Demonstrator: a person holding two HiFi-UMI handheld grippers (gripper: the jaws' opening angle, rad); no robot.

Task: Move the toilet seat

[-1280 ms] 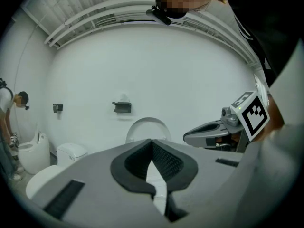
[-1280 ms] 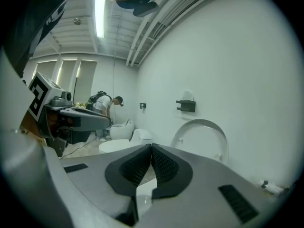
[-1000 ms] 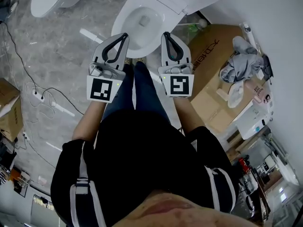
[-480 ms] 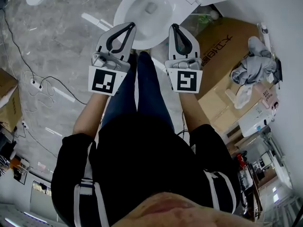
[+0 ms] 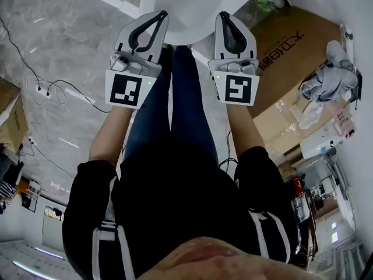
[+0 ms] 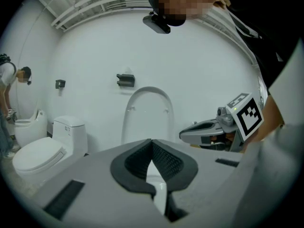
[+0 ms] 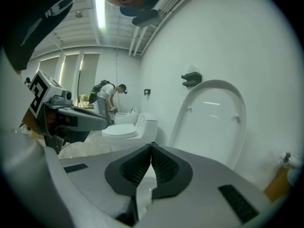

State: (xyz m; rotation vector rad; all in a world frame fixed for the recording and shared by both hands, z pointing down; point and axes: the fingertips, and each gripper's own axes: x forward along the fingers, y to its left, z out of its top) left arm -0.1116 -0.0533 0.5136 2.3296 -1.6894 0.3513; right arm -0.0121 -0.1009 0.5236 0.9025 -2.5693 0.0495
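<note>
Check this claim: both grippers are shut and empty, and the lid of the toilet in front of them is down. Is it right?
No. The lid stands upright, not down, as the left gripper view shows. The left gripper and right gripper are indeed shut and empty.

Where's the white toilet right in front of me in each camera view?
Head view: the white ceramic toilet with the raised oval lid sits at top centre, cut by the edge.
Left gripper view: toilet at centre, lid upright.
Right gripper view: toilet right of centre.
Shared landmark: the black wall bracket just above the lid, in both gripper views only.
</note>
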